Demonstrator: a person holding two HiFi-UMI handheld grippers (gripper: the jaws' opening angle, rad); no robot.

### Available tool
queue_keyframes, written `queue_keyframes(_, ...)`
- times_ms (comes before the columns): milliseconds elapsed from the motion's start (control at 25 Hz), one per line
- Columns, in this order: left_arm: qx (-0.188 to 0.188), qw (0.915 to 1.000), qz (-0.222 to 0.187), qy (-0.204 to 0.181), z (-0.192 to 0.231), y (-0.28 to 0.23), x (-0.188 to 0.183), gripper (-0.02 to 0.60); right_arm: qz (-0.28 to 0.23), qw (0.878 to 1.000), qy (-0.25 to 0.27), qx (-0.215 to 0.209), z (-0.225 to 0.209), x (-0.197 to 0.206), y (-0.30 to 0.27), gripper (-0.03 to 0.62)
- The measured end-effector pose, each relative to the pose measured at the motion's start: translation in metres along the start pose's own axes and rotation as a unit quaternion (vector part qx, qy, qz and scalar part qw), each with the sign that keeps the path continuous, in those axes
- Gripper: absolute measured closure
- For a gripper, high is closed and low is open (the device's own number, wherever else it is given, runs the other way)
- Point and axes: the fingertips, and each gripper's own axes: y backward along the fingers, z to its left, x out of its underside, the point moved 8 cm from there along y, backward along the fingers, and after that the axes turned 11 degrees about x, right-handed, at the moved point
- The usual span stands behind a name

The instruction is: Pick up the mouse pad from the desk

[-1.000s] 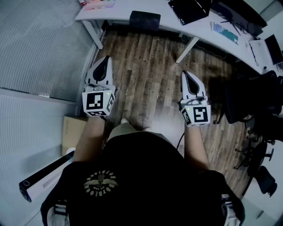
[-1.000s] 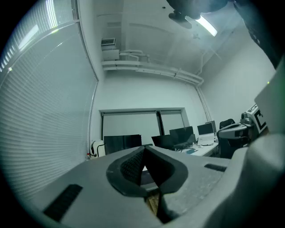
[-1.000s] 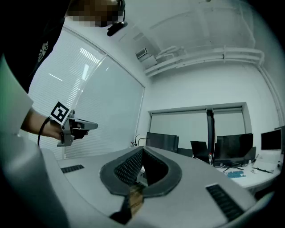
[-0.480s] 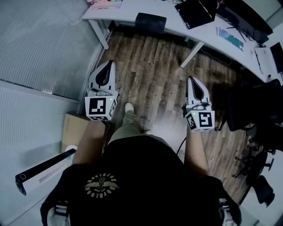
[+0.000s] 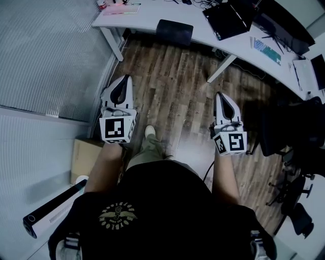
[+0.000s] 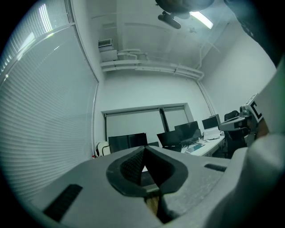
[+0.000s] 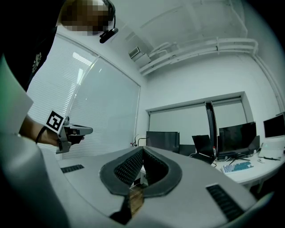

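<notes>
Nothing lifted yet — left gripper (image 5: 124,81) and right gripper (image 5: 220,96) both clenched, empty, over the wooden floor (image 5: 172,76) — well short of the desk (image 5: 152,11).

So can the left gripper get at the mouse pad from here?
Probably not yet: the left gripper, jaws shut, is well short of the mouse pad on the desk; only floor between.

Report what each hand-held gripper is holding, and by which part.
Nothing. The left hand-held gripper and the right hand-held gripper are both shut, with nothing between their jaws.
</notes>
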Motion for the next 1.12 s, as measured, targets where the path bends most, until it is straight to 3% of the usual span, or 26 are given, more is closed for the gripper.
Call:
queue_keyframes(240, -0.003, 0.9999, -0.004, 0.009, 0.035, -0.033, 0.005, 0.574, 0.002, 1.0, -0.001, 0.003, 0.006, 0.003, -0.042, 0.594)
queue_keyframes(880, 0.042, 0.999, -0.008, 0.018, 0.102, -0.125, 0.019, 0.574, 0.005, 1.0, -0.002, 0.022, 0.009, 0.001, -0.152, 0.594)
queue_keyframes(1120, 0.034, 0.9988, -0.012, 0.033, 0.15, -0.141, 0.029, 0.574, 0.0, 1.0, 0.012, 0.017, 0.029, -0.008, -0.193, 0.594)
